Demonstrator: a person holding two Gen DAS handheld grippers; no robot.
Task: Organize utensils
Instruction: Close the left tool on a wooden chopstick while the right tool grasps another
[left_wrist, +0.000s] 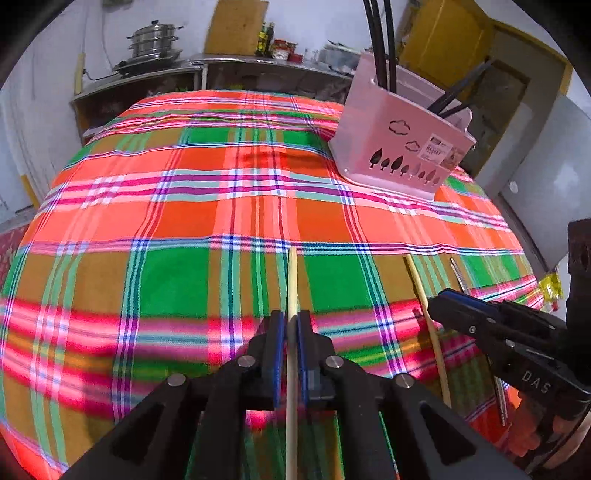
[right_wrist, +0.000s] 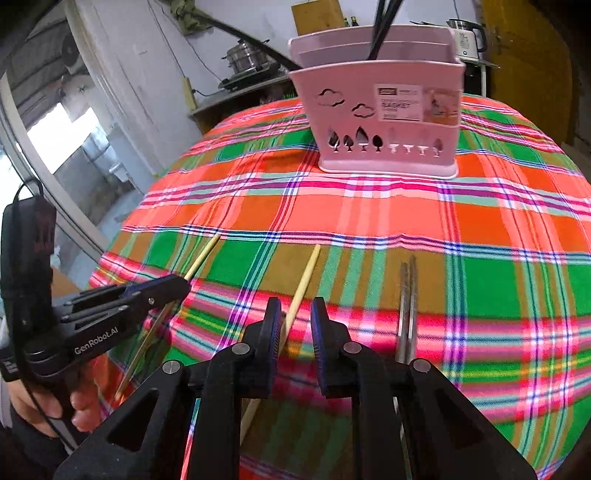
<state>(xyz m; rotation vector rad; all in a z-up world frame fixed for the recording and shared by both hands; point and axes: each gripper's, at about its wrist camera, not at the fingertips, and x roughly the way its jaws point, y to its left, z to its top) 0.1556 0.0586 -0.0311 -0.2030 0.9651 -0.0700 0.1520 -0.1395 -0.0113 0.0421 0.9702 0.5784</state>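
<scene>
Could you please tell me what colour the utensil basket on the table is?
Pale pink, with cloud and tree cut-outs; the utensil basket shows best in the right wrist view.

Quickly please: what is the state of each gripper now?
Left gripper: shut on a wooden chopstick.
Right gripper: open, holding nothing; a second chopstick lies between its fingers.

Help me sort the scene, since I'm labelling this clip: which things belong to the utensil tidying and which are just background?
Part of the job:
- wooden chopstick clamped in the left tool
- second wooden chopstick between the open right tool's fingers
- metal chopsticks on the cloth
- pink utensil basket holding black chopsticks

Just lying about:
- steamer pot
- kettle
- bottles
</scene>
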